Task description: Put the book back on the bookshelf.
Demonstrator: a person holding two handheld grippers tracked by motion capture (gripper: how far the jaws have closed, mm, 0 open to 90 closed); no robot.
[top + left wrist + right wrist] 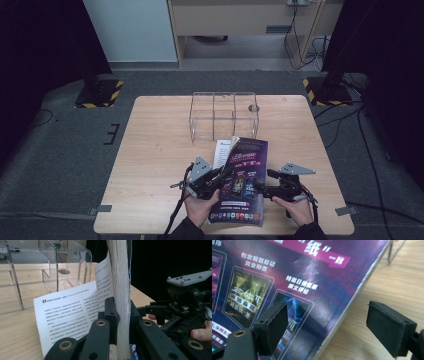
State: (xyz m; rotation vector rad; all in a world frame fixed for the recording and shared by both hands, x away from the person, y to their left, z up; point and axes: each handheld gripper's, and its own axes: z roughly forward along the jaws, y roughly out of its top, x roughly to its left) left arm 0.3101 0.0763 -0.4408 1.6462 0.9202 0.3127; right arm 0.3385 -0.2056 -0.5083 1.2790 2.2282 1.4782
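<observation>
Your magazine [244, 180] lies near front edge of surface [150, 150], long axis running from you toward clear organizer [223, 116], far end lifted. Your left gripper [226, 172] clamped on its page block, one white page [67, 315] hanging loose. Your right gripper [258, 186] gapes wide over right edge, gripping nothing. Bare surface both sides; organizer just beyond blocks far end.

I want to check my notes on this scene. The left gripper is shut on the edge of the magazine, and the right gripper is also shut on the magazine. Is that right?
Not quite. The left gripper is shut on the magazine, as you say, but the right gripper is open: the right gripper view shows its jaws standing wide apart over the magazine's edge, pressing on nothing.
</observation>
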